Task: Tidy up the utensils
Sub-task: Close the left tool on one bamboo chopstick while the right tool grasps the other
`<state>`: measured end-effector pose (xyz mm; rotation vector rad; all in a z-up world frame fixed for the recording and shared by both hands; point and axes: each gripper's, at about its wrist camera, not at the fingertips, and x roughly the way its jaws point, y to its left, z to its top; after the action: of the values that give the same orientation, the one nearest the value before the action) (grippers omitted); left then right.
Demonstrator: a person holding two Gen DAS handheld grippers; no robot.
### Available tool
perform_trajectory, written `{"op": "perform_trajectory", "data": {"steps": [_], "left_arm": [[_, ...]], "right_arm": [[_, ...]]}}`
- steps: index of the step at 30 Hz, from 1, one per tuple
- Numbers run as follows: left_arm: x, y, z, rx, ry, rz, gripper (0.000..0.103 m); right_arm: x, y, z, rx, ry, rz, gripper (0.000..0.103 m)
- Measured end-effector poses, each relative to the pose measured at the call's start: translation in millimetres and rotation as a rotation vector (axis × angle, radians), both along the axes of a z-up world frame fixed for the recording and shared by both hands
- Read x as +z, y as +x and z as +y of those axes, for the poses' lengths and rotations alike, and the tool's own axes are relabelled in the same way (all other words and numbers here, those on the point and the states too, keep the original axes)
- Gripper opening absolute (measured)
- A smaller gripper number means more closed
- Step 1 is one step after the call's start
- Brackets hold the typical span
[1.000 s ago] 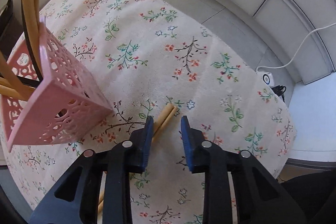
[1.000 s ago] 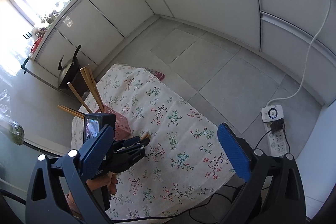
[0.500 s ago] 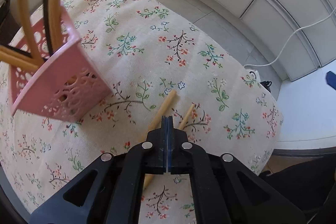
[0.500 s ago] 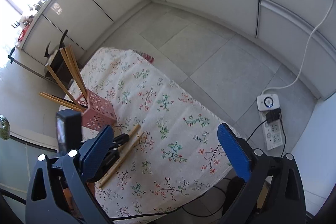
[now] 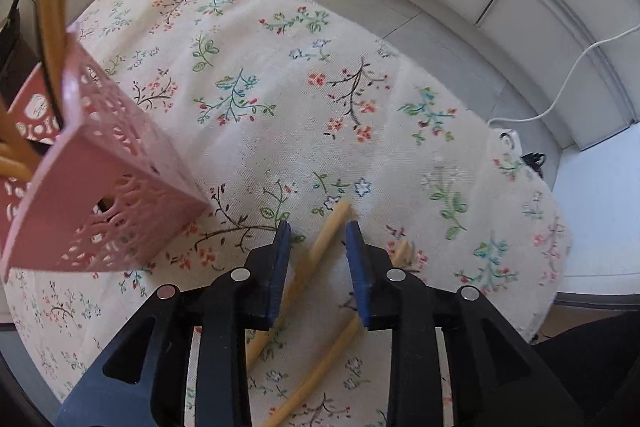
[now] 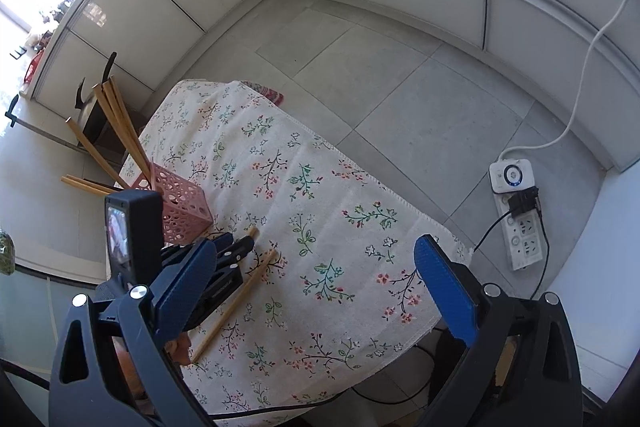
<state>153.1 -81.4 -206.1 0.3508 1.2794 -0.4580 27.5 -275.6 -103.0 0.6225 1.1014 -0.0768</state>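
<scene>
Left claw reopened over the chopsticks; no pick yet.

Pink holder [image 5: 100,195] stands at left on the floral tablecloth [image 5: 280,99], several chopsticks already upright in it. Half a second ago the left gripper [image 5: 316,239] was closed with nothing in it; now its jaws stand apart, straddling the near chopstick [image 5: 320,251], which lies flat on the cloth. Second chopstick [image 5: 320,375] lies just right of it, outside the jaws. Judgement: re-attempt at a single-stick grasp. Right gripper [image 6: 320,291] hovers wide apart, idle, above the table edge.

Bright daylight, blown-out window glare upper left, heavy fisheye edge distortion.
</scene>
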Motion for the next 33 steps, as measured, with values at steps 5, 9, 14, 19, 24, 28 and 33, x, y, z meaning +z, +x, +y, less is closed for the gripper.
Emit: {"op": "perform_trajectory", "data": {"steps": [5, 9, 14, 19, 24, 28, 33], "left_arm": [[1.6, 2.7, 2.0, 0.003, -0.002, -0.021, 0.016], [9.3, -4.9, 18.2, 0.010, 0.012, -0.080, 0.007], [48.3, -25.9, 43.6, 0.019, -0.016, -0.166, 0.007], [93.4, -58.9, 72.4, 0.023, -0.030, -0.257, 0.007], [126.4, -87.8, 111.1, 0.094, -0.042, -0.347, 0.007], [150.2, -101.2, 138.4, 0.152, -0.070, -0.408, 0.007], [163.5, -110.1, 157.5, 0.193, -0.091, -0.444, 0.007]], "right_arm": [[-7.2, 3.8, -0.6, 0.004, 0.037, 0.031, 0.096], [-14.4, 5.8, 2.1, 0.003, 0.035, 0.058, 0.096], [-38.0, 13.8, 14.0, 0.010, 0.049, 0.130, 0.096], [-71.1, 29.1, 49.9, 0.043, 0.069, 0.238, 0.085], [-92.5, 42.8, 97.1, 0.099, 0.045, 0.305, 0.065], [-103.5, 53.2, 127.4, 0.104, 0.000, 0.333, 0.056], [-105.3, 60.1, 145.3, 0.087, -0.037, 0.303, 0.012]]}}
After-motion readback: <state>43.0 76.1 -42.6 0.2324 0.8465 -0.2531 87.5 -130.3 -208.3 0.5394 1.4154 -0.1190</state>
